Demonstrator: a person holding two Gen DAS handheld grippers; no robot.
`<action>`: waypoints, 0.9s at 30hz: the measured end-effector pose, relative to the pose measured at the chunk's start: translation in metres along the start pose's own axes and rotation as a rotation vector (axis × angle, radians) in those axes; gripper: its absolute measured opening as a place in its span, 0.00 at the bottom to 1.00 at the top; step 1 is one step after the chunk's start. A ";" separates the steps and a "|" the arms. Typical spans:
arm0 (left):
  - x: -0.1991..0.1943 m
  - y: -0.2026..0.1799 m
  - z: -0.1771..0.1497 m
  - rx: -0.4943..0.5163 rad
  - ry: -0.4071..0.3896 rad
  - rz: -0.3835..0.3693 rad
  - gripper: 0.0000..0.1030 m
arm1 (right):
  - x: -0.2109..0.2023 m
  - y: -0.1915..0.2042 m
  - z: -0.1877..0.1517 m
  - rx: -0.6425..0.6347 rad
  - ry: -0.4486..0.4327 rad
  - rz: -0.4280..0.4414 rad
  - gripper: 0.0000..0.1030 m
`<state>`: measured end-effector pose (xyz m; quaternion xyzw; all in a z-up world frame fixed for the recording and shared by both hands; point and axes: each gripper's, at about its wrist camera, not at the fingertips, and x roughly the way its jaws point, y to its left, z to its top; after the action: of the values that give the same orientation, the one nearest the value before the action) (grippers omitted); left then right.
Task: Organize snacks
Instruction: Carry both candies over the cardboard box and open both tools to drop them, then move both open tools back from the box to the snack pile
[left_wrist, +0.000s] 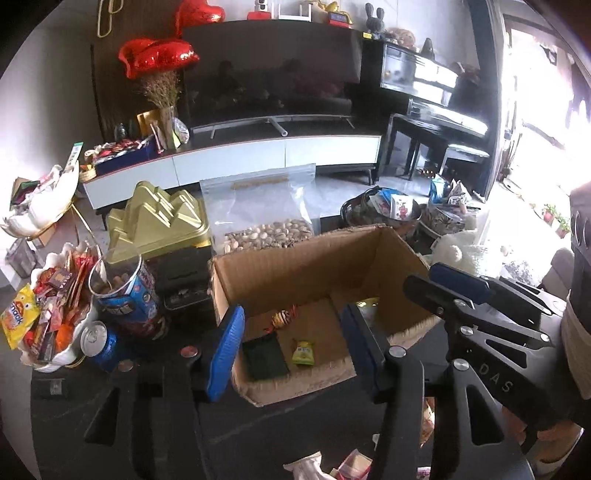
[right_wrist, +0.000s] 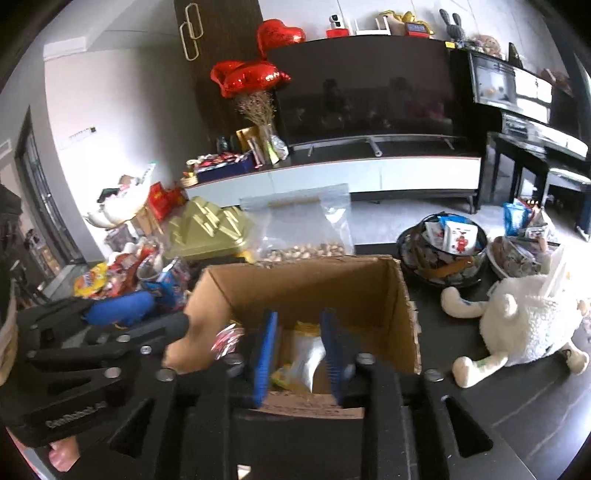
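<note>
The left tongs (left_wrist: 291, 347) hang over the near edge of the cardboard box (left_wrist: 295, 266) with their blue fingers (left_wrist: 225, 350) wide apart and nothing between them. The right tongs (right_wrist: 299, 354) sit just above the same box. Their fingers are a little apart, and a white and yellow snack bag (right_wrist: 308, 360) shows in the gap. I cannot tell if they are squeezing the bag or have let it go.

Inside the box, in the left view, lie a small green packet (left_wrist: 303, 352), a dark flat packet (left_wrist: 265, 359) and a striped candy (left_wrist: 281, 318). So some snacks are already in.

I think the step now is dropping the bag in. To do it well, keep the right tongs low inside the walls, open them all the way, then lift straight up so they do not bump the box. The left tongs should stay out of the way.

More snacks wait at 9 o'clock from the box: a white bowl of snacks (left_wrist: 48, 314), a blue tub (left_wrist: 125, 288) and a blue can (left_wrist: 99, 343). At 12 o'clock stand a gold tin (left_wrist: 162, 221) and a clear bag of nuts (left_wrist: 262, 218). At 3 o'clock, in the right view, are a dark bowl (right_wrist: 441, 251) and a white toy lamb (right_wrist: 517, 325).

The tabletop (right_wrist: 498, 406) is dark and shiny. Behind it are a big TV (right_wrist: 365, 88), red heart balloons (right_wrist: 247, 77) and a black piano (left_wrist: 432, 88).
</note>
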<state>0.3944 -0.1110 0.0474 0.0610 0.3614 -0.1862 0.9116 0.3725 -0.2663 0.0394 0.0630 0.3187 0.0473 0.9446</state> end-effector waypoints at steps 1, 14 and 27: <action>-0.001 0.001 0.000 -0.001 -0.001 0.001 0.53 | -0.001 0.000 0.000 -0.001 -0.001 -0.002 0.32; -0.059 -0.011 -0.029 0.017 -0.059 0.001 0.57 | -0.055 0.020 -0.024 -0.067 -0.029 0.029 0.40; -0.081 -0.017 -0.066 0.007 -0.022 0.008 0.61 | -0.078 0.026 -0.054 -0.079 0.061 0.029 0.41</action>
<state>0.2919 -0.0868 0.0549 0.0638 0.3507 -0.1845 0.9159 0.2768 -0.2463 0.0469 0.0288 0.3441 0.0756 0.9354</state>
